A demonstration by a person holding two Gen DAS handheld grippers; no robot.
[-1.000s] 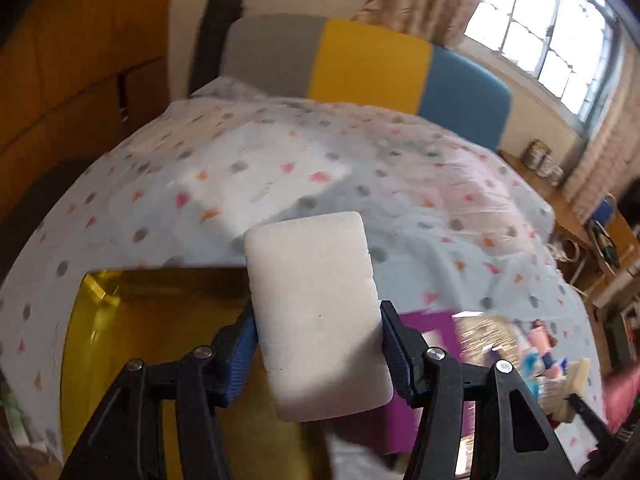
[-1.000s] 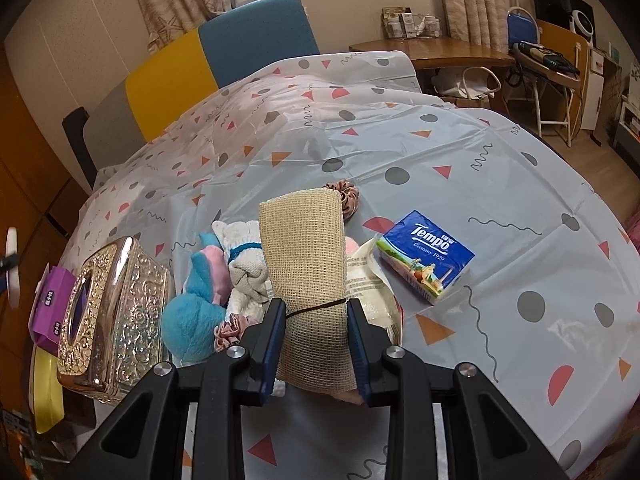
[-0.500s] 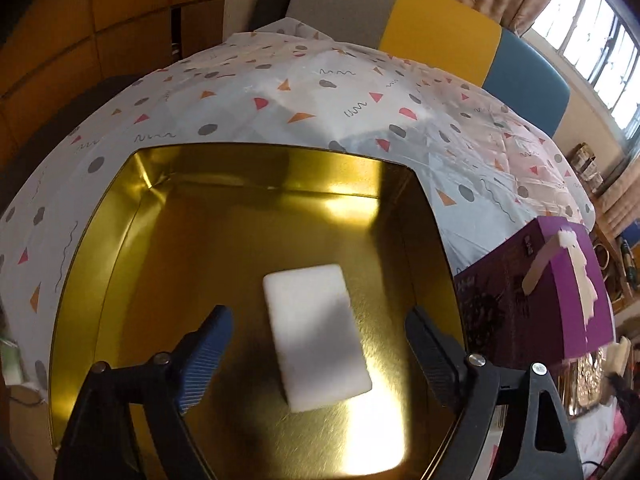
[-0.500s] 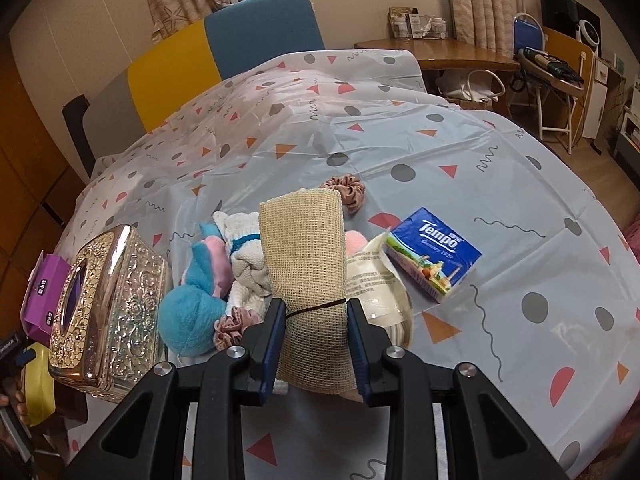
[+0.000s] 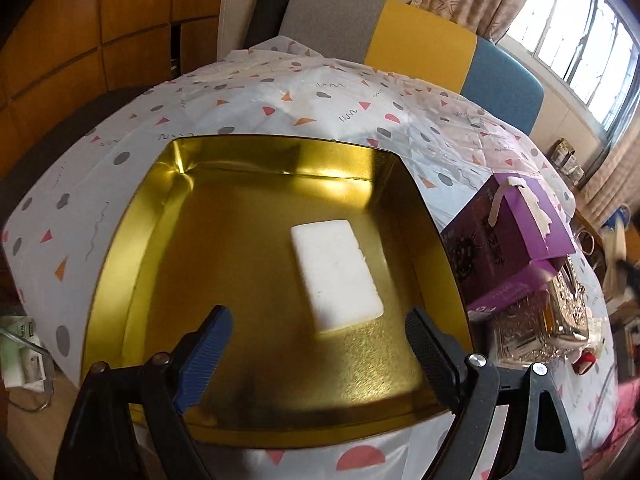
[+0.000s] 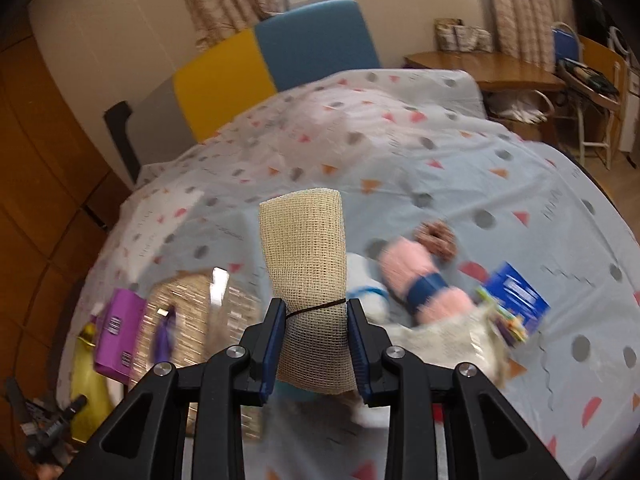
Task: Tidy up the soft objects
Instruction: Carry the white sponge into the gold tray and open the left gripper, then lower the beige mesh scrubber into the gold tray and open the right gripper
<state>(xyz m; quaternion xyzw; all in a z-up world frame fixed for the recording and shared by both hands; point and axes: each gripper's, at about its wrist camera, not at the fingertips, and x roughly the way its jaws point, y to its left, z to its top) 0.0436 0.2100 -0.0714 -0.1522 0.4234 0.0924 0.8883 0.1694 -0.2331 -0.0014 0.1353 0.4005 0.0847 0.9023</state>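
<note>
A white sponge block (image 5: 335, 274) lies flat on the floor of a gold metal tin (image 5: 132, 240). My left gripper (image 5: 318, 332) is open and empty, held above the tin's near side, apart from the sponge. My right gripper (image 6: 316, 320) is shut on a beige rolled mesh cloth (image 6: 308, 264) tied with a dark band, held upright above the table. Behind it lie a pink plush toy (image 6: 420, 280), a white plush (image 6: 366, 280) and a brown scrunchie (image 6: 436, 234), all blurred.
A purple box (image 5: 508, 232) and an ornate metal tissue box (image 5: 540, 328) stand right of the tin; both also show in the right wrist view (image 6: 118, 332) (image 6: 188, 312). A blue tissue pack (image 6: 516, 300) lies right. A patterned cloth (image 5: 320, 108) covers the table.
My left gripper let go of the sponge, which now lies in the tin, and has pulled back and up. My right gripper has swung left with the mesh roll.
</note>
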